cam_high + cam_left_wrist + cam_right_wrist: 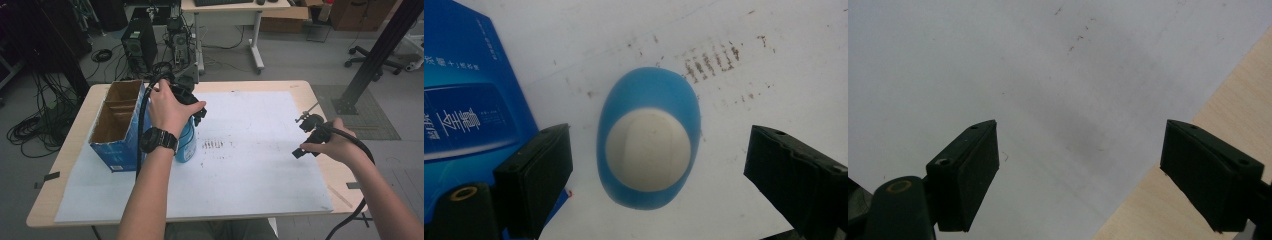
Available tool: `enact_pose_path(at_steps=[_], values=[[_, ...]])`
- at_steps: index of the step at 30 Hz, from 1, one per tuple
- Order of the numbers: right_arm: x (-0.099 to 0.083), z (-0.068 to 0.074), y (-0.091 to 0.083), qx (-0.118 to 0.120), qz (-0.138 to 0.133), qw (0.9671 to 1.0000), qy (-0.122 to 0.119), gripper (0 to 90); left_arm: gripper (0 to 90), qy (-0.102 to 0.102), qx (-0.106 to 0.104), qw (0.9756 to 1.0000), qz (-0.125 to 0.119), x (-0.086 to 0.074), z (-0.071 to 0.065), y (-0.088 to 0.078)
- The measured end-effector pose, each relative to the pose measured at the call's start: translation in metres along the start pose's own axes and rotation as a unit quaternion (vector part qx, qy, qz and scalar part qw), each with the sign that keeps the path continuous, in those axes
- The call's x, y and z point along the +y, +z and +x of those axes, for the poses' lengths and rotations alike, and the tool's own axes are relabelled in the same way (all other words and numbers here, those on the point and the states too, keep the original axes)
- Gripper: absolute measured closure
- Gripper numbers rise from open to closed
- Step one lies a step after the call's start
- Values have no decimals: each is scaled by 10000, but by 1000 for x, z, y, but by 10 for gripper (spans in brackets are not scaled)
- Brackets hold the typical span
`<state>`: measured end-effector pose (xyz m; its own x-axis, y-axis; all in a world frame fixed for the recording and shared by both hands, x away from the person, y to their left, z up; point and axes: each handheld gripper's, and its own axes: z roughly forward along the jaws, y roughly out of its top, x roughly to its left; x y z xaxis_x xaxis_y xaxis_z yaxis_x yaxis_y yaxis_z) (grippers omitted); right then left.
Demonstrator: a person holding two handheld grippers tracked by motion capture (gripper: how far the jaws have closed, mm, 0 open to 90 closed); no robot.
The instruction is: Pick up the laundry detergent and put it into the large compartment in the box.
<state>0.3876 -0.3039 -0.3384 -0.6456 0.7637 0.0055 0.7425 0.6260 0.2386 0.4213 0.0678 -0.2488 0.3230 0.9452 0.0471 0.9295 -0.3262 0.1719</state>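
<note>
A blue bottle [188, 146] with a white cap stands upright on the white paper sheet [250, 170], right beside an open blue carton [116, 127]. My left gripper [194, 113] hovers straight above the bottle, its body mostly under the hand. In the left gripper view the bottle [649, 145] lies between the two wide-apart jaws of the left gripper [659, 132], which is open and not touching it, and the carton [464, 95] is at the left. My right gripper [302, 136] is open over the paper's right edge. Nothing is between the jaws of the right gripper [1080, 125].
The wooden table [300, 86] is mostly covered by the paper, which has dark smudges [212, 145] near its middle. The carton has cardboard dividers inside. Beyond the table are computer towers [137, 42], cables and a desk leg [256, 40] on the floor.
</note>
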Motion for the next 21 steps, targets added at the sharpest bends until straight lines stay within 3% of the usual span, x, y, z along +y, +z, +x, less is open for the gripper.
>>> enact_pose_path(at_steps=[21], values=[[-4,-3,6,13,37,10000,6,158,154,6,77,9999,132,0,1,23]])
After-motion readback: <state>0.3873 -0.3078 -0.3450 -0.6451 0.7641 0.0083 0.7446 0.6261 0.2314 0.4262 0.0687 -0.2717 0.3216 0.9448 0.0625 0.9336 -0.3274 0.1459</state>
